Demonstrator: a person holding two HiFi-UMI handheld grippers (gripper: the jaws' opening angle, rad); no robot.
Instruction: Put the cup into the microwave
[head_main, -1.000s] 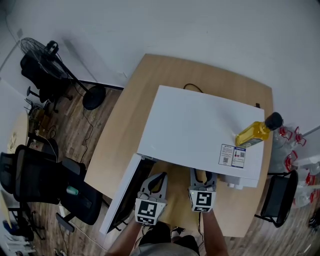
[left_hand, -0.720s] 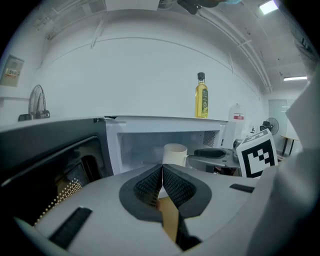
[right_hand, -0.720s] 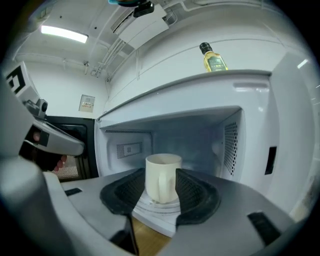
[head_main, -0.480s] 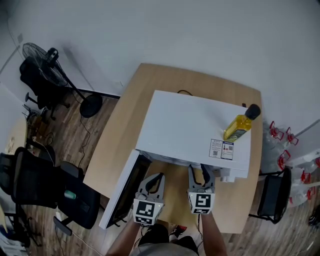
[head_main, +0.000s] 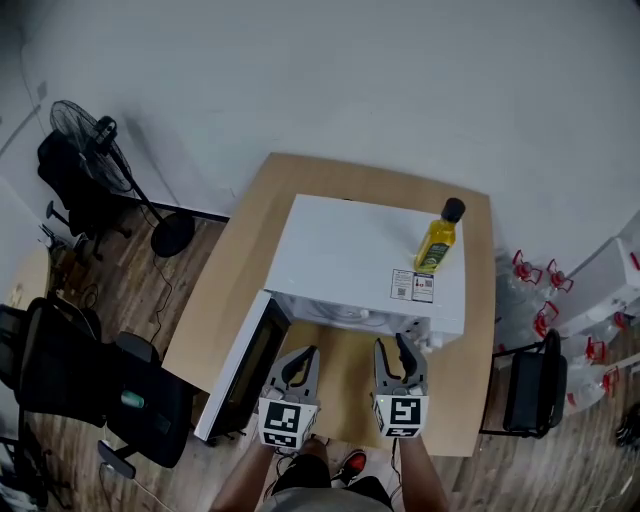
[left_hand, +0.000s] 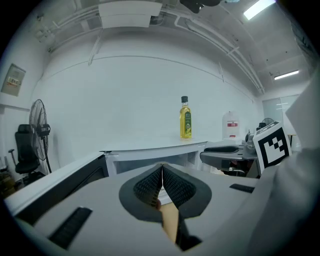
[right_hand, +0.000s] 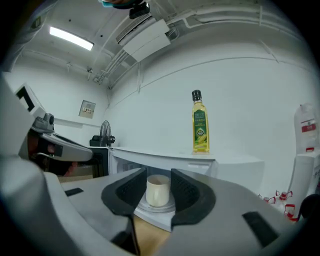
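cup (right_hand: 158, 192) upright on turntable (right_hand: 150, 206) inside open microwave (head_main: 350, 250), just ahead of right gripper (head_main: 392, 348), jaws apart and closing on nothing, left gripper (left_hand: 162, 169) pinched together, empty

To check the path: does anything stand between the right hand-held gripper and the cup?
Nothing visible does. The cup sits inside the microwave, whose door is open. The right hand-held gripper, its jaws closing with nothing between them, faces the cup directly.
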